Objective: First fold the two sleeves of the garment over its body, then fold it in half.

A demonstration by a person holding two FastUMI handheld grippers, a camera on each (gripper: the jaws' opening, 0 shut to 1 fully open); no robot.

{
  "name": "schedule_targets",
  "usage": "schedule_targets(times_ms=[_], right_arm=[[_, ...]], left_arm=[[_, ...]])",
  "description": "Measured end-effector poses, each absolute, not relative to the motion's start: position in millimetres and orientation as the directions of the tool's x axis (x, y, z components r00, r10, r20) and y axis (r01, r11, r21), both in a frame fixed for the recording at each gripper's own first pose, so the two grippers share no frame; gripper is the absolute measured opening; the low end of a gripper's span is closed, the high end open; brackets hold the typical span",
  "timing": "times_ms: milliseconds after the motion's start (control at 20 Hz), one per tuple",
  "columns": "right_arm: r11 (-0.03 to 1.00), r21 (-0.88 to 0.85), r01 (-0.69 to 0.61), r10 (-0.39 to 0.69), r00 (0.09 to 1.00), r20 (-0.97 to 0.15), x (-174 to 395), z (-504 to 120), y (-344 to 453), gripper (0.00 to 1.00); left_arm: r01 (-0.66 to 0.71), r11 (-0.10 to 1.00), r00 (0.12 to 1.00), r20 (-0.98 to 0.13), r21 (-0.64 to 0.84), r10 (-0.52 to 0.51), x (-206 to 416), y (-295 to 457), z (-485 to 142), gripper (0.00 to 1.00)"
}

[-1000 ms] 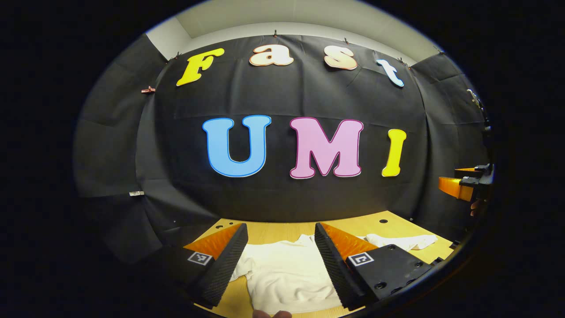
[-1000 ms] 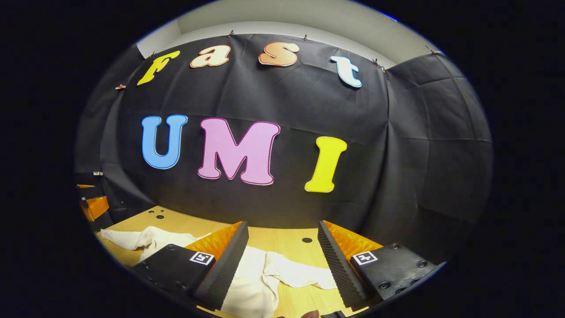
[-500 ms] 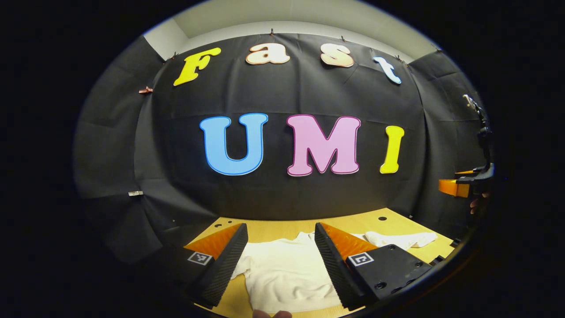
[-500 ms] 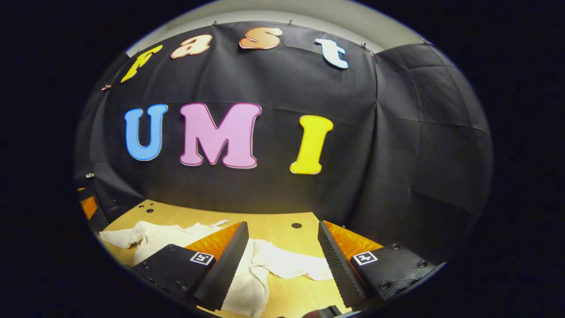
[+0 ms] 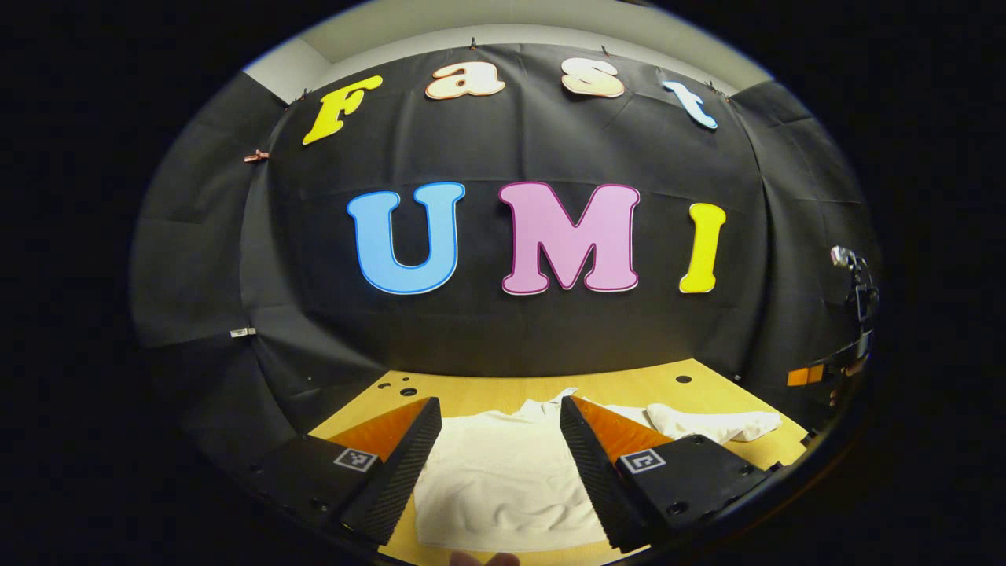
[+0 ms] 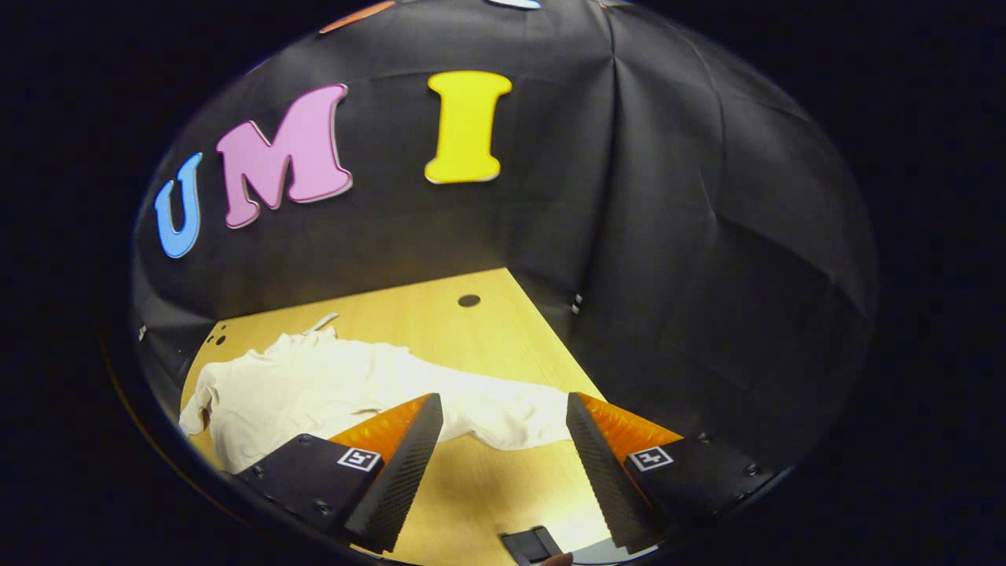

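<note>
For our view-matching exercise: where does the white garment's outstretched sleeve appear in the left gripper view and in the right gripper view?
Left gripper view: the sleeve lies at lower right, beyond the right-hand finger.
Right gripper view: the sleeve lies low in the centre, reaching across between the open fingers.
Shared landmark: the round hole in the wooden table beyond the sleeve.

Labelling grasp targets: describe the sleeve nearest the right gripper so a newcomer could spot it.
On the wooden table lies a white garment. From its body, one long sleeve stretches toward the table's edge by the black cloth wall, ending between the open right gripper fingers. It lies spread out, not folded over the body.
</note>
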State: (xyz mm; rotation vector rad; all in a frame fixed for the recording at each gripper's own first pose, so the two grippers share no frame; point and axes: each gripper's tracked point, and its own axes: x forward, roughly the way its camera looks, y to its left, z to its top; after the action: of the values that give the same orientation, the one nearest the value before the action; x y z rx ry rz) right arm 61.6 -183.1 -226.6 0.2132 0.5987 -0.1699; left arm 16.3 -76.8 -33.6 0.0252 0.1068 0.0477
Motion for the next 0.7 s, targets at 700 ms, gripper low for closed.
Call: schedule_targets(times_ms=[700], right_arm=[[0.951, 0.173, 0.256, -0.033, 0.641, -0.767, 96, -404, -240, 0.98]], left_arm=[[-0.187, 0.978, 0.961, -0.190, 0.093, 0.201, -1, -121, -59, 0.98]])
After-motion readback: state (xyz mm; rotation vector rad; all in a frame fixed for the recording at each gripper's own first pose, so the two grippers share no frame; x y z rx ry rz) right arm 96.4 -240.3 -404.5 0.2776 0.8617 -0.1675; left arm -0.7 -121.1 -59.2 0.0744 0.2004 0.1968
